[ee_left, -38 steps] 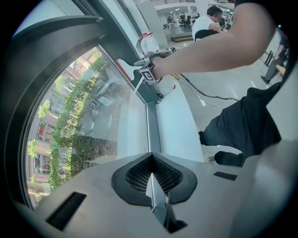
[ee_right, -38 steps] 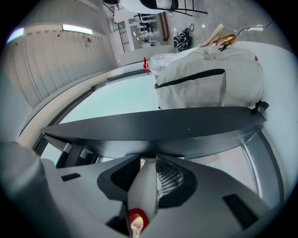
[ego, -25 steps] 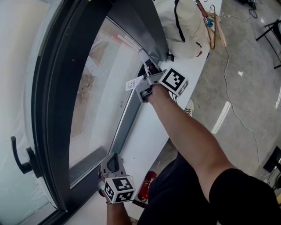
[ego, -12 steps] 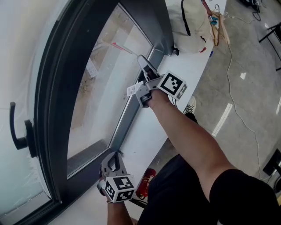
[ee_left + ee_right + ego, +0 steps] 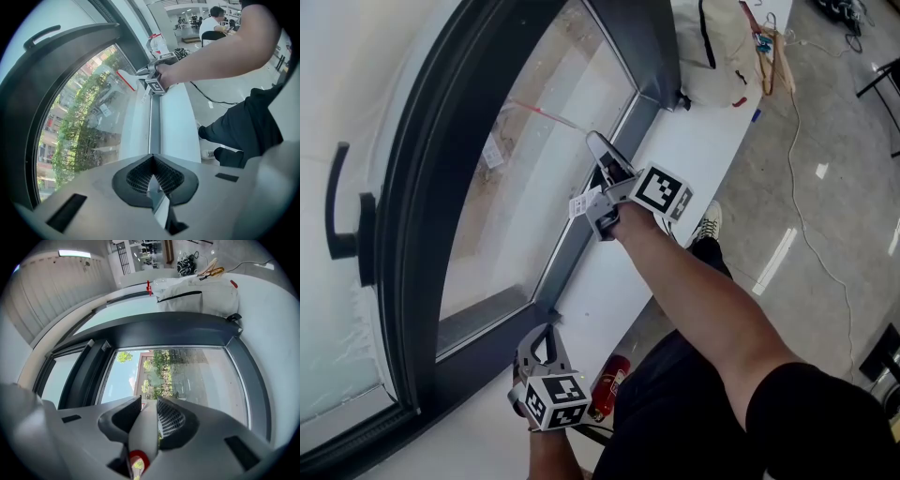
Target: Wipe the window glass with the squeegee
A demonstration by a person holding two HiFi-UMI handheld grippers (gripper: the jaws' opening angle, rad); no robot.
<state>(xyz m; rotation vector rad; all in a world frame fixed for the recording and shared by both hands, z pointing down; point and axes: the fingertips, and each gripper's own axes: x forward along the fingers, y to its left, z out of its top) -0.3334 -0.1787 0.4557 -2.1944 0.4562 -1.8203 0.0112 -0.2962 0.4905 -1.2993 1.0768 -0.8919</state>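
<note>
Squeegee: held out over the upper part of the window glass. Its thin red blade edge is seen lying across the pane, but contact with the glass cannot be confirmed. The white handle is clamped between the jaws of the right gripper, and a red end is seen just behind the pads. A white tag is seen just beside that gripper.

Left gripper: held low, near the bottom corner of the dark window frame and over the white sill. Its jaws are closed together and nothing is held between them.

Surroundings: a dark latch handle is noted to the left of the frame. A pale bag is noted at the far end of the sill. A red cylinder is noted near the left gripper; what it is cannot be told.
</note>
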